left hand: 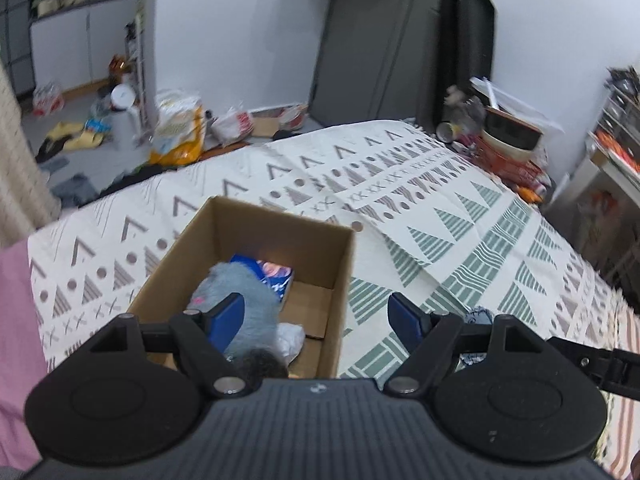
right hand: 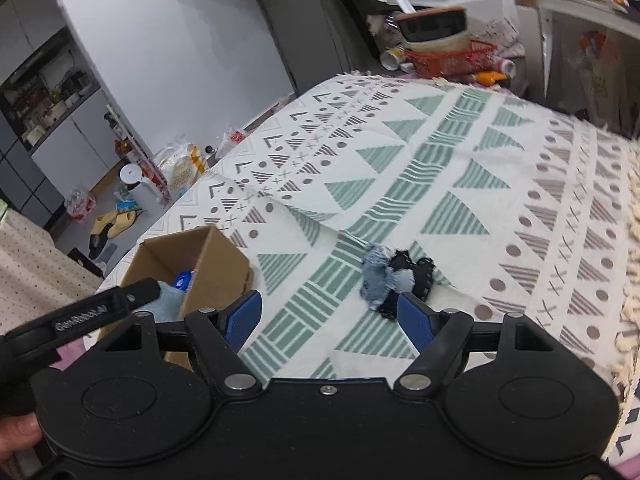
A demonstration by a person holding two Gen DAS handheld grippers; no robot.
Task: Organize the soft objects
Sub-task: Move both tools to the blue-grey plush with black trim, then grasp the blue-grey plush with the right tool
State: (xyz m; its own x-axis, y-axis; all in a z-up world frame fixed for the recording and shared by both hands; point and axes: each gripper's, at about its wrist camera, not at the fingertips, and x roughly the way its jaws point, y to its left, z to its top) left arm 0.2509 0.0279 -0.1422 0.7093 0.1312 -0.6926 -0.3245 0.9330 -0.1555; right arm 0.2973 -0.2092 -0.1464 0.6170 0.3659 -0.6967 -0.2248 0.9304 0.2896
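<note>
An open cardboard box [left hand: 340,276] stands on the patterned bedspread [left hand: 460,216]. Inside lie a grey fluffy soft toy [left hand: 240,292], a blue packet [left hand: 276,276] and a white crumpled item [left hand: 290,340]. My left gripper [left hand: 316,316] is open and empty, above the box's near right corner. In the right wrist view the box [right hand: 216,264] is at lower left. A blue denim and black lace scrunchie pile [right hand: 394,276] lies on the bedspread [right hand: 460,168]. My right gripper [right hand: 330,316] is open and empty, the pile just beyond its right fingertip.
A red basket with stacked bowls [right hand: 440,48] sits past the bed's far edge. Bags, slippers and a white bin [left hand: 124,120] litter the floor to the left. A shelf [left hand: 616,152] stands at right. Pink fabric [left hand: 16,340] lies at left.
</note>
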